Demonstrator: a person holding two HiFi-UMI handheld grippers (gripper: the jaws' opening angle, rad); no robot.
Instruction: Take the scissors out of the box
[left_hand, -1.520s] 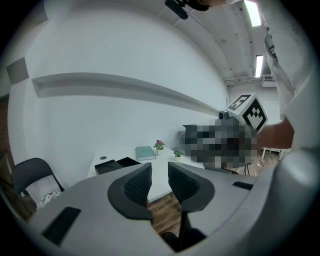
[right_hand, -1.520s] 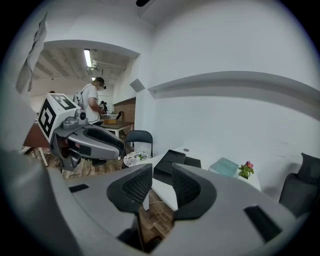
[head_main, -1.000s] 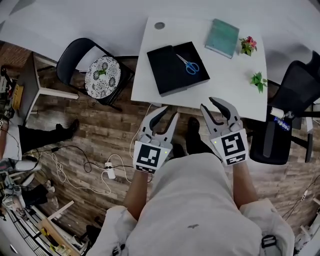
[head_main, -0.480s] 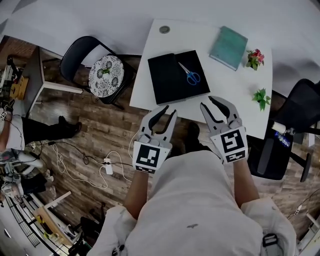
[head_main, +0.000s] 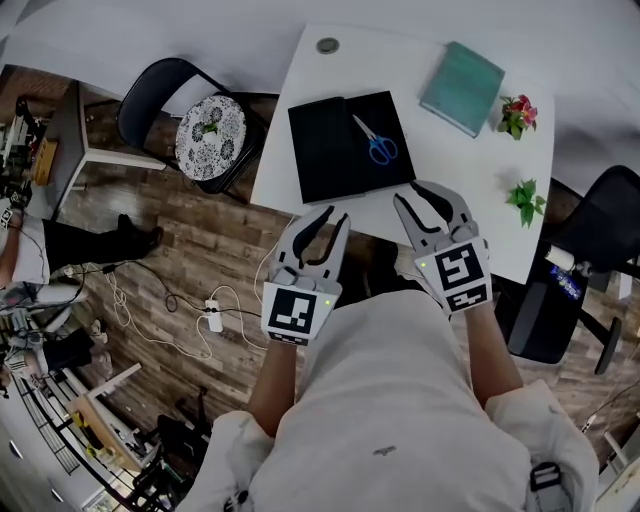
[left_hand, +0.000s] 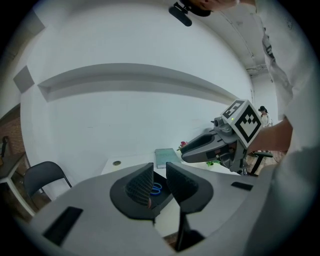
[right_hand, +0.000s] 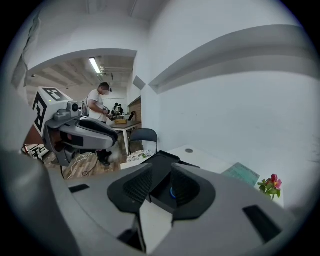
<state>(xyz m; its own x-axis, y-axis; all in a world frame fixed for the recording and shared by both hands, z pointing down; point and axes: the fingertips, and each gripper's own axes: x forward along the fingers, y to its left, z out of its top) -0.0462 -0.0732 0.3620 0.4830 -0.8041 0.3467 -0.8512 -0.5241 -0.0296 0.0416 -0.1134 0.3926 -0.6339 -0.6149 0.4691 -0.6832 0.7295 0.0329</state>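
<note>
The blue-handled scissors (head_main: 375, 142) lie in the open black box (head_main: 335, 150) on the white table (head_main: 470, 190). Both grippers hover at the table's near edge, short of the box. My left gripper (head_main: 325, 220) is open with nothing in it, just off the edge below the box. My right gripper (head_main: 425, 195) reaches over the edge to the right of the box; its jaws have just been closing a little, but they stand open with nothing between them. In the left gripper view the scissors (left_hand: 157, 188) show past the jaws. The right gripper view shows the box (right_hand: 162, 167).
A teal book (head_main: 462, 75), a small pink flower (head_main: 516, 113) and a green sprig (head_main: 526, 198) sit on the table's right part. A chair with a patterned cushion (head_main: 210, 135) stands to the left, a black office chair (head_main: 590, 250) to the right. Cables (head_main: 150, 320) lie on the wooden floor.
Both grippers have moved forward toward the table. The right one's tips now reach over the near edge. The box and scissors have not moved on the table.
</note>
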